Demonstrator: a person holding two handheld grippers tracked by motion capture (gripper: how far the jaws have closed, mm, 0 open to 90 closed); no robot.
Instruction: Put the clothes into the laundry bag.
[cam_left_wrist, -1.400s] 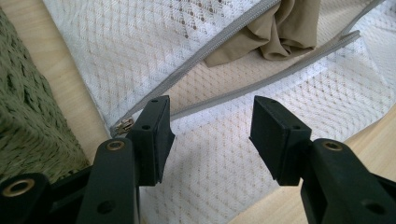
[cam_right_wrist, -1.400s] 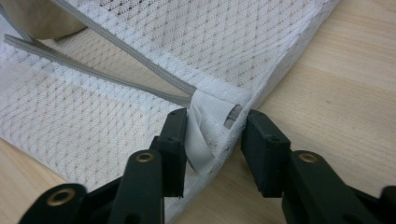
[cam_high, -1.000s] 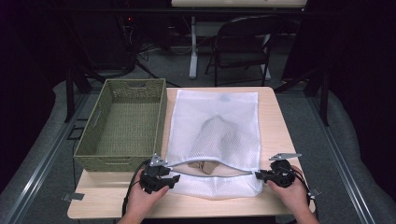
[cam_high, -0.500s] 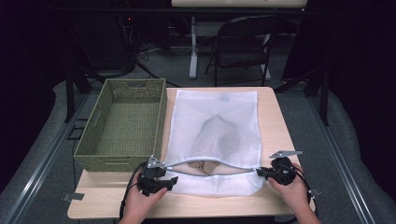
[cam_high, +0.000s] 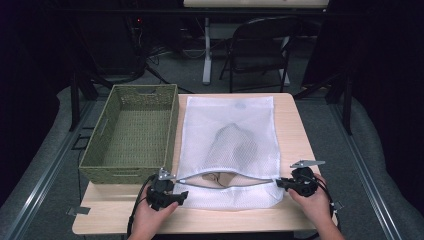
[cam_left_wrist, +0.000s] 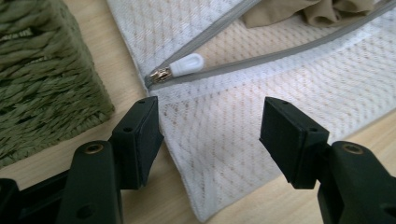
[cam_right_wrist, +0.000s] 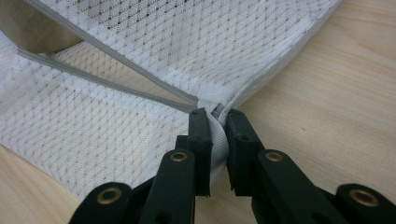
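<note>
On the table (cam_high: 295, 125), seen from the high view, a white mesh bag (cam_high: 227, 127) lies flat beside a green woven basket (cam_high: 132, 132), their long sides just touching. The bag's zipper (cam_high: 250, 183) runs across its near end and gapes, showing tan cloth (cam_high: 216, 177) inside. The left gripper (cam_high: 172, 196) rests at the bag's near left corner, the right gripper (cam_high: 284, 184) at the near right corner, each held in a hand.

Left gripper view: the left gripper (cam_left_wrist: 210, 126) stands open, its jaws having just been widening. Bag mesh (cam_left_wrist: 261, 88) lies between and below the jaws, but neither pad presses on it. The white zipper pull (cam_left_wrist: 186, 64) sits at the closed end of the zipper, just beyond the jaws. The basket (cam_left_wrist: 42, 70) stands to the left, the tan cloth (cam_left_wrist: 299, 11) shows at the top through the zipper gap.

Right gripper view: the right gripper (cam_right_wrist: 215, 116) is clamped on the bag (cam_right_wrist: 187, 42), nipping the white fabric tab at the zipper's end. The two grey zipper tapes (cam_right_wrist: 116, 88) spread apart away from the jaws. The bag corner rests on the bare table (cam_right_wrist: 336, 93).
</note>
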